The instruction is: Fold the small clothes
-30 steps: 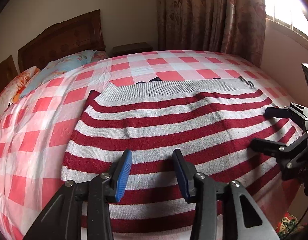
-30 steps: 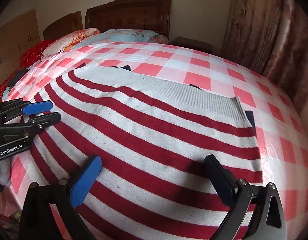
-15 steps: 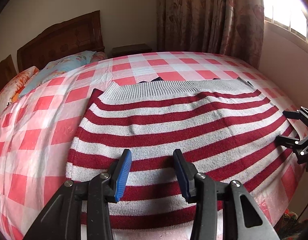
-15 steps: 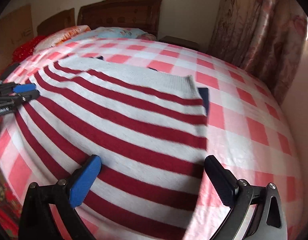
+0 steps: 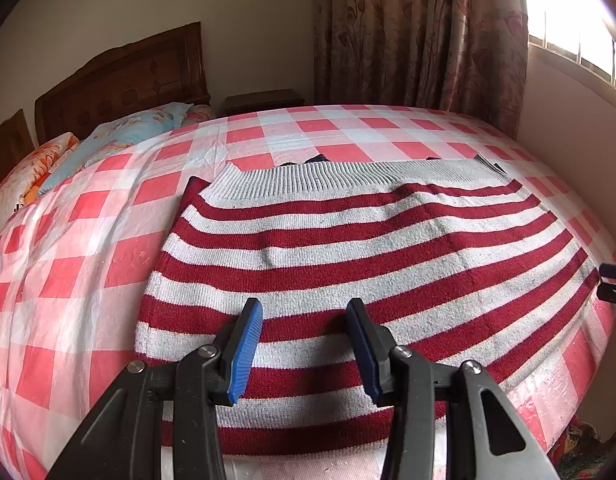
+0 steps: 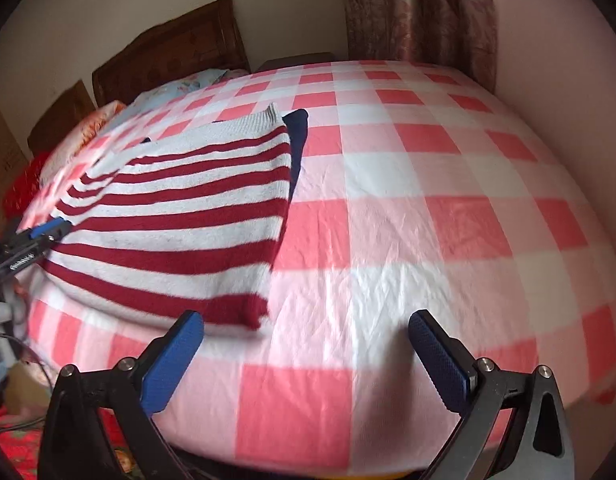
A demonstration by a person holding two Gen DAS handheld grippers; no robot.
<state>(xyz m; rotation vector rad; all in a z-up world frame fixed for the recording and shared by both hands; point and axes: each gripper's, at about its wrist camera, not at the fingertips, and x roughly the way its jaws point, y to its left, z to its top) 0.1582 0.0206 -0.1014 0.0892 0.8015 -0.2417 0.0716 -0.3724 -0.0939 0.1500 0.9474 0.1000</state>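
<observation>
Pink-and-white checked bedsheet carries the red-and-grey striped knit sweater, spread flat. We hold our left gripper over its near hem, jaws spread, empty. Our right gripper hangs beside the sweater's corner, jaws wide apart.

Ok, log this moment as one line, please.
sweater flat on bed | left gripper open above hem | right gripper open, off sweater's edge | unfolded

A bed in red-and-white checked sheet bears a striped sweater and pillows.
</observation>
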